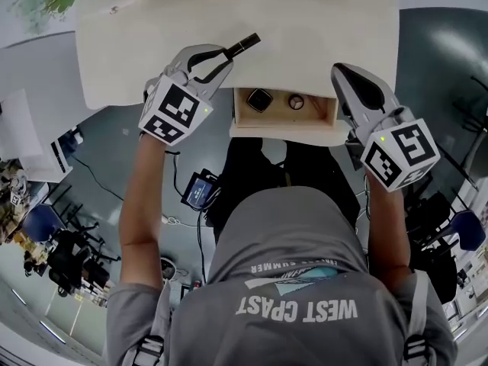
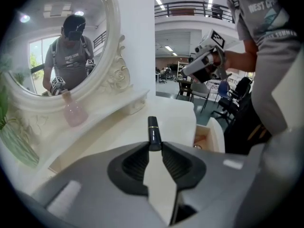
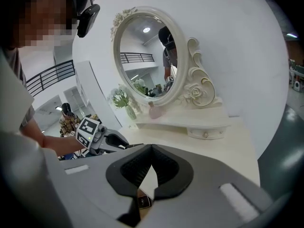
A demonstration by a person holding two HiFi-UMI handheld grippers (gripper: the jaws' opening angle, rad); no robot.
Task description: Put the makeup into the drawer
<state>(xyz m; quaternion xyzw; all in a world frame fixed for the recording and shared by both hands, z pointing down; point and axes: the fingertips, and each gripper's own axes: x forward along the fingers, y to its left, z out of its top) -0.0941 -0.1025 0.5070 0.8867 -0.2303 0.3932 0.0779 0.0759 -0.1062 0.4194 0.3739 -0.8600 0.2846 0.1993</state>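
— Black tube [image 2: 153, 132] with a gold band is clamped by its lower end between the fingertips [image 2: 142, 147] of my left gripper [image 2: 153, 146]. The capped end sticks out past the tips, clear of the surface below.

— Noted. Where is it in relation to the drawer?

— From the head view, the tube is up and to the left of the drawer [image 1: 284, 132]. It is over the cream tabletop [image 1: 305, 36], not over the drawer's opening. The drawer stands open, pulled out toward me.

— And the right side?

— The jaw tips of my right gripper [image 3: 152, 148] meet with nothing held between them. It hangs just right of the drawer, with its tips over the tabletop by the drawer's far right corner.

— What is in the drawer?

— Two items. A dark square compact [image 1: 259, 100] lies in the left half, and a small round piece [image 1: 296, 102] lies to its right. They are not touching. I cannot identify the round piece.

— What lies beyond the drawer?

— On the far side of the tabletop from the drawer there is an oval mirror [image 3: 147, 56] in a white carved frame, above a low shelf [image 3: 204, 122]. A pink bottle [image 2: 73, 113] and a vase [image 3: 127, 109] of greenery stand on that shelf, well apart from the drawer.
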